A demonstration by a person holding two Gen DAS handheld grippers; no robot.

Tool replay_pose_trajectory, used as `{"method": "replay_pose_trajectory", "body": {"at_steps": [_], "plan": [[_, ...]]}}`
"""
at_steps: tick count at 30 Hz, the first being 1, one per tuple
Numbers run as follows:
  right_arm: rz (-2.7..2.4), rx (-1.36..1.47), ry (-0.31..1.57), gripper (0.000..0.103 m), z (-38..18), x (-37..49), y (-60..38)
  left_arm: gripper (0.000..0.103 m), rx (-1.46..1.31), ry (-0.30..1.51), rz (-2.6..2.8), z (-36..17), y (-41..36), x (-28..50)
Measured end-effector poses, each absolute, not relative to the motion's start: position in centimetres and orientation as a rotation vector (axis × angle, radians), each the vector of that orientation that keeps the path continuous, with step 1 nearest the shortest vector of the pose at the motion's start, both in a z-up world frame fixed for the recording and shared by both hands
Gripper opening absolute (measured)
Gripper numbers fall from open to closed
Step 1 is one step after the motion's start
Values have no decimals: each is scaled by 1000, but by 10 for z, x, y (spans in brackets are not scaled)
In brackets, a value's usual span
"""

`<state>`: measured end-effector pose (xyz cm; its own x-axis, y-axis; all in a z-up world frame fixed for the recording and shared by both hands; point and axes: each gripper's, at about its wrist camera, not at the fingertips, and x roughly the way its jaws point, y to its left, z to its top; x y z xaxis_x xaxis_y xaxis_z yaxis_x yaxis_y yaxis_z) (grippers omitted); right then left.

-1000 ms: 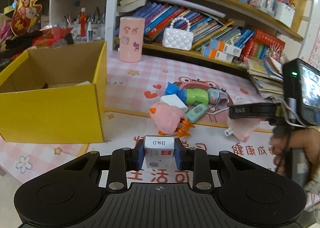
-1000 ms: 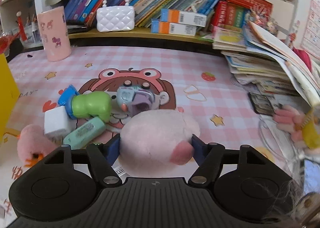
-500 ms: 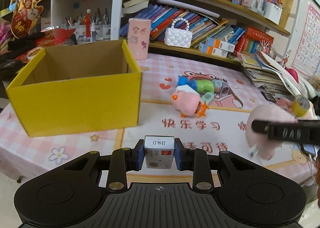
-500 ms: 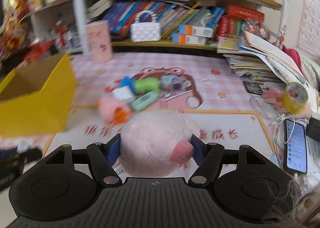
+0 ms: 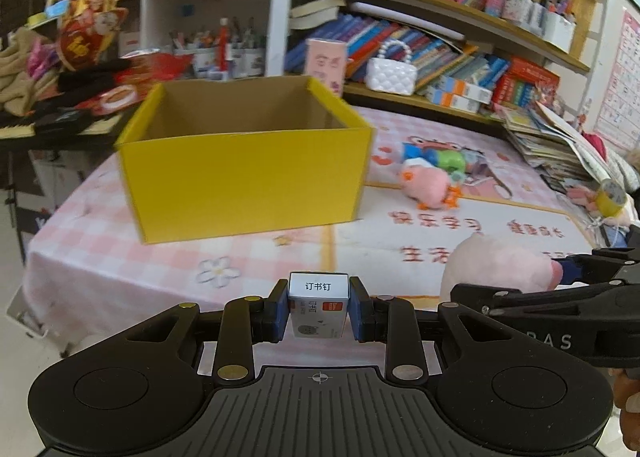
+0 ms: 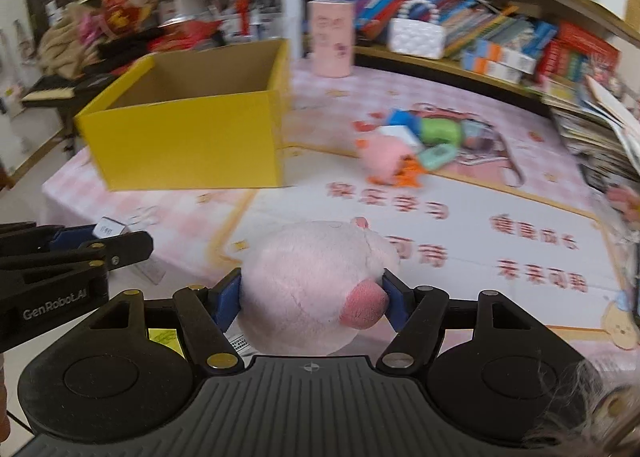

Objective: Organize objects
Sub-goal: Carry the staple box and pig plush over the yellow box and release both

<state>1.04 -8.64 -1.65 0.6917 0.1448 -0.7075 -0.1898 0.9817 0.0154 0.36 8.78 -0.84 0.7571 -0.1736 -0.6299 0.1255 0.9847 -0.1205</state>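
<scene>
Tongs, left (image 5: 319, 315): clamped on a small white staple box (image 5: 318, 307), blue pads pressed to both its sides, held in the air off the near edge of the table (image 5: 120, 273). Tongs, right (image 6: 314, 299): closed around a round pink plush toy (image 6: 316, 289), which fills the gap between the pads; its darker pink nub faces the camera. In the left view the same plush and its tongs show at lower right, just beside the left pair.

Yellow cardboard box (image 5: 244, 185): open-topped, upright on the pink checked tablecloth, at the left part of the table; what lies inside cannot be seen.

Loose items, to the right of the box and apart from it: pink chick plush with orange feet (image 5: 430, 187), green and blue toy (image 5: 444, 157), pale mint case (image 6: 436, 155), white block (image 6: 400, 135), all in one touching cluster.

Bookshelf (image 5: 460, 41): behind the table, crowded with books; white quilted handbag (image 5: 391, 75) on its lower shelf; pink cylinder (image 6: 331, 39) in front of it.
</scene>
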Motion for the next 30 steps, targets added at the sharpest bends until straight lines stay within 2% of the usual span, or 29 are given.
{"method": "replay_pose_trajectory", "body": {"at_steps": [18,30], "plan": [[295,-73,796,67,-17,-2,-16,28,-81,620,-92,3,150,-21],[335,-41,743,67,10,31,-6,28,-47,486,-78,40,156,13]]}}
